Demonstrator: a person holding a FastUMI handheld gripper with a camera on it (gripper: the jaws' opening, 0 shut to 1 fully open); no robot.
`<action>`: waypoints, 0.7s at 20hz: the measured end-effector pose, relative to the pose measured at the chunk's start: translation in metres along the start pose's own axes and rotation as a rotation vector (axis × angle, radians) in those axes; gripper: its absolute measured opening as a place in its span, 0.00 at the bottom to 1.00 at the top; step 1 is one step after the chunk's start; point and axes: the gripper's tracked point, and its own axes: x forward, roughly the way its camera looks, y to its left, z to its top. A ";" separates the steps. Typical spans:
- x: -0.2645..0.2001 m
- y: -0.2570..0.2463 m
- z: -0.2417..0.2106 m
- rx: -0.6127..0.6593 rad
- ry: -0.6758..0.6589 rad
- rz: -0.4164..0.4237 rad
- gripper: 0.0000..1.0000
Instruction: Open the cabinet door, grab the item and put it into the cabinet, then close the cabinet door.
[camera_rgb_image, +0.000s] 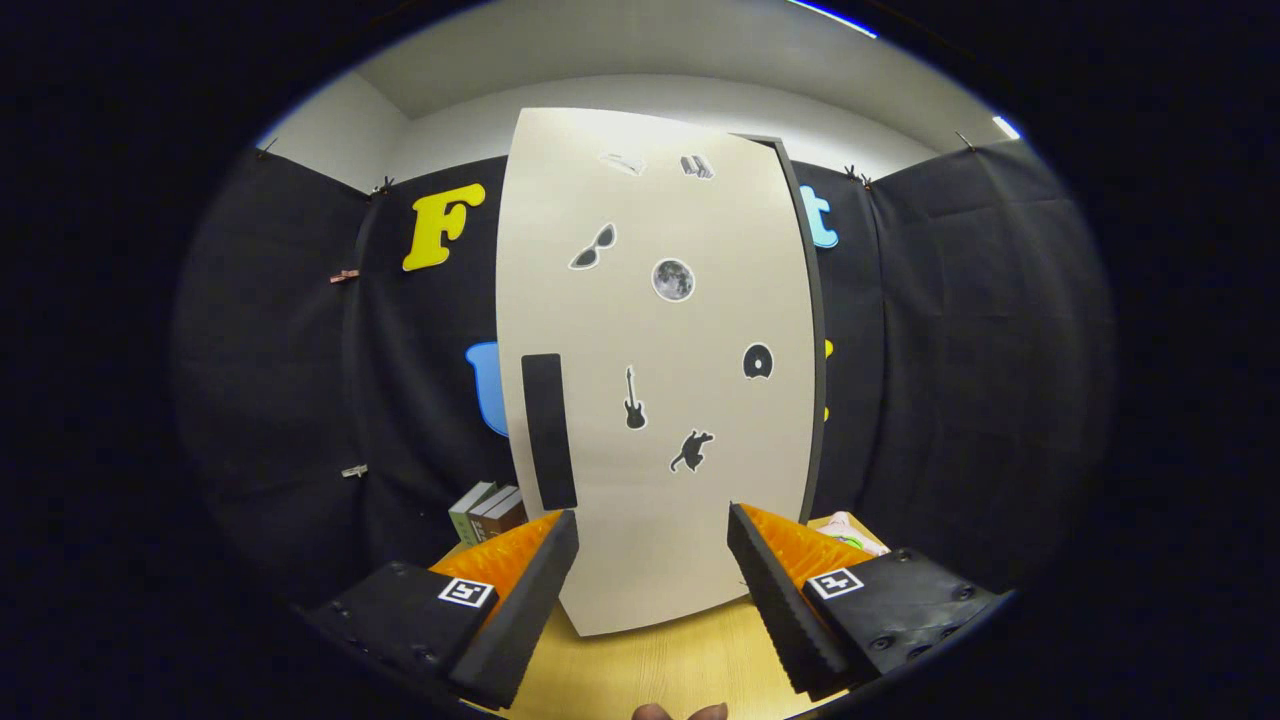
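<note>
Fingertips of my own hand (680, 712) peek in nearest the camera, just behind my claw (652, 585), whose two fingers (520, 610) stand wide apart with nothing held between them, only bare wooden tabletop (660, 665) under the gap. Just ahead of the fingers stands the cabinet (812, 330), and its pale door (655, 370) is swung partly open toward me, so that I see the door's flat face and, along the far side, a dark edge of the cabinet body behind it. A long dark upright handle (548, 430) sits low on the door's near side, just beyond my left finger. Small stickers dot the door: sunglasses (593, 246), a moon (673, 279), a guitar (634, 398), a disc (757, 361) and a dark leaping figure (691, 451). Beyond my left finger, beside the door's lower corner, a few books (487, 512) stand on the table. Beyond my right finger a small pink and pale item (850, 530) lies on the table near the cabinet's foot; I cannot tell what it is. Black cloth walls (960, 380) close the booth around it all.
</note>
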 end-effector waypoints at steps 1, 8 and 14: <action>-0.002 -0.003 0.001 -0.003 -0.004 -0.007 0.98; -0.010 -0.025 0.012 -0.022 -0.031 -0.055 0.98; -0.012 -0.036 0.022 -0.036 -0.050 -0.068 0.97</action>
